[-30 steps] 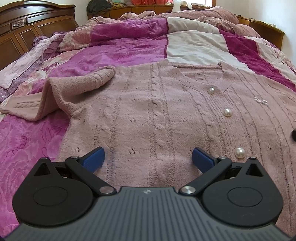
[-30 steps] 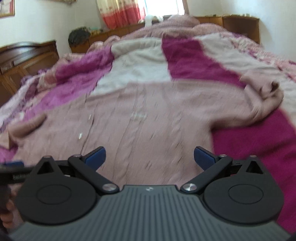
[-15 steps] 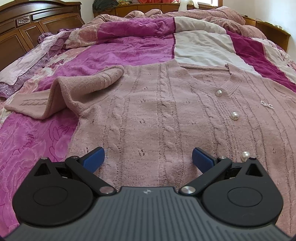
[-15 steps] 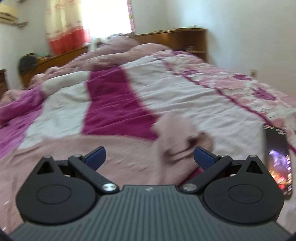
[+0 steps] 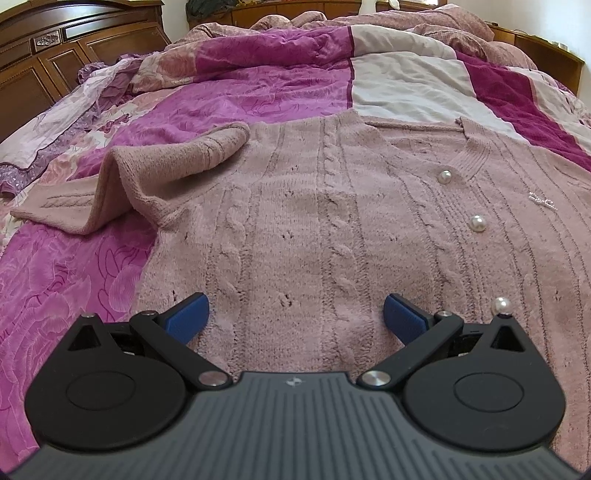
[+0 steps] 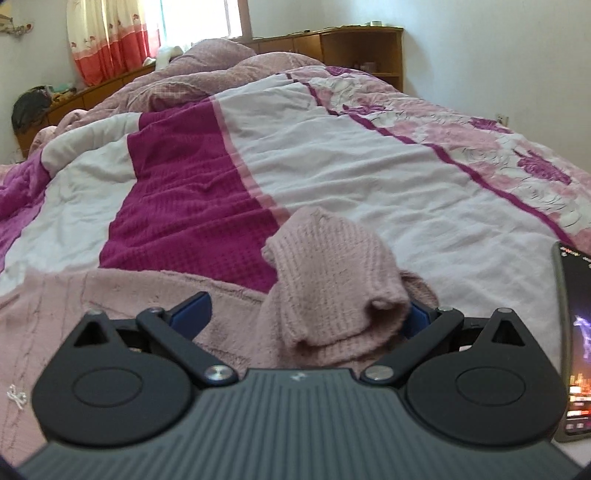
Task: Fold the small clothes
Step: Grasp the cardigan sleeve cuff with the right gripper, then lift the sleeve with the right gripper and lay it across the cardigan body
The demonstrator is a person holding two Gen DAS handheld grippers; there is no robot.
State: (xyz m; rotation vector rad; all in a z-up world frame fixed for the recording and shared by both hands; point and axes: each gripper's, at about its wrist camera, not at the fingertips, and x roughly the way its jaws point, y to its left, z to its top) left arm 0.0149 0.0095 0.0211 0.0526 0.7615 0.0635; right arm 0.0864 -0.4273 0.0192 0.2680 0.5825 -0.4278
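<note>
Here, the dusty-pink cable-knit cardigan with pearl buttons (image 5: pixel 332 221) lies flat, front up, sleeves crumpled. It rests on a magenta-and-white patchwork quilt (image 6: pixel 332 155) covering a wooden-framed bed. Left claw (image 5: pixel 295 314) and right claw (image 6: pixel 306 317) are both released.

Daylight from the window (image 6: pixel 201 18) glares; right view seems slightly soft, edges bowed.

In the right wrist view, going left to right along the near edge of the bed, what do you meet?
Cardigan body → bunched sleeve between the open fingers → phone.
</note>
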